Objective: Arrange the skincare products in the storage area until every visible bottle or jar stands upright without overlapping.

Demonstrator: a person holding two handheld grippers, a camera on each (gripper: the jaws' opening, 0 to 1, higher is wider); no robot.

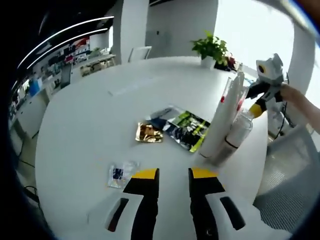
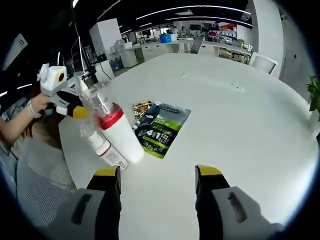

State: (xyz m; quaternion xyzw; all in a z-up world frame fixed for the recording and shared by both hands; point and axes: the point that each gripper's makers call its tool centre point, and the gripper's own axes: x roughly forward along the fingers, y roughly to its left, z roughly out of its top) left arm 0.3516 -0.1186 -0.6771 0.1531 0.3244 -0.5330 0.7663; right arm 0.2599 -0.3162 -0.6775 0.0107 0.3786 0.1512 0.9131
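Note:
A tall white bottle (image 1: 220, 120) (image 2: 117, 135) with a red band and a clear top leans on the round white table (image 1: 90, 130) (image 2: 240, 115). A shorter white bottle (image 1: 239, 131) (image 2: 104, 147) is tilted against it, touching. My left gripper (image 1: 173, 173) is open with nothing between its jaws, short of both bottles; in the right gripper view it (image 2: 75, 107) shows just behind them. My right gripper (image 2: 158, 171) stands wide open and holds nothing, a little way in front of the bottles; in the left gripper view it (image 1: 257, 102) shows close behind their tops.
A green and black sachet (image 1: 185, 127) (image 2: 160, 127) lies flat beside the bottles, with a gold sachet (image 1: 148, 132) (image 2: 141, 107) next to it. A small clear sachet (image 1: 120, 175) lies near my left jaws. A potted plant (image 1: 212, 50) stands at the table's rim, and a mesh chair (image 1: 290, 175) (image 2: 40, 175) beside the table.

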